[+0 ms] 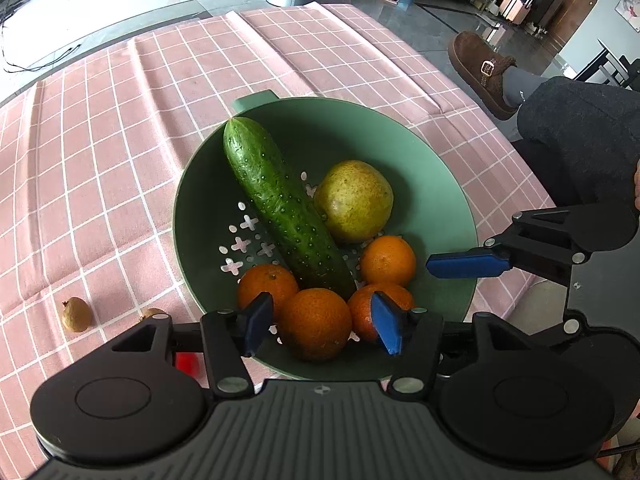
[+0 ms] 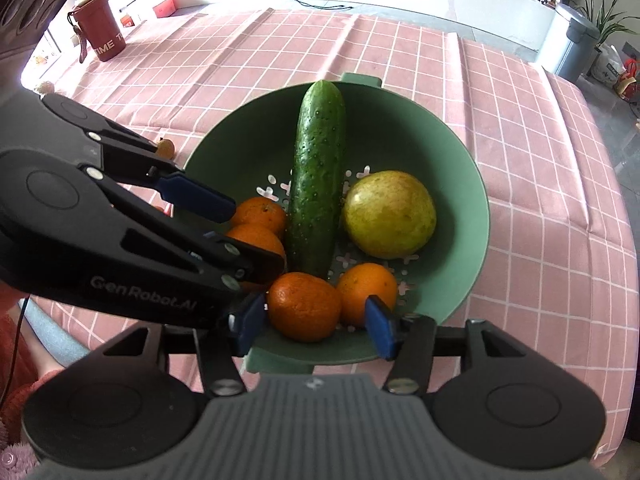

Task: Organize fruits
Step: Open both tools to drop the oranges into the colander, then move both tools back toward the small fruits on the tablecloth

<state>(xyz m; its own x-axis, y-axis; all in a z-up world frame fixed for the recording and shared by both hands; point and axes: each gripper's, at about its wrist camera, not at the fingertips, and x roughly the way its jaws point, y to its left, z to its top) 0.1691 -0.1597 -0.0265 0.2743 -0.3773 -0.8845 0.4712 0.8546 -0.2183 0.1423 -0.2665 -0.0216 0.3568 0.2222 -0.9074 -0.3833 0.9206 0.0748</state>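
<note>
Left gripper (image 1: 320,322) apart around orange (image 1: 315,323), unclamped | right gripper (image 2: 316,320) likewise, orange (image 2: 304,306) | we judge oranges light, soft: grip equator | bowl (image 1: 200,184) 12 o'clock: cucumber (image 1: 280,204).

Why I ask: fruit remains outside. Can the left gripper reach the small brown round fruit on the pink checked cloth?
Probably yes: the left gripper is open, and the small brown round fruit lies uncovered nearby.

Bright daylight, sharp, fisheye-warped edges
</note>
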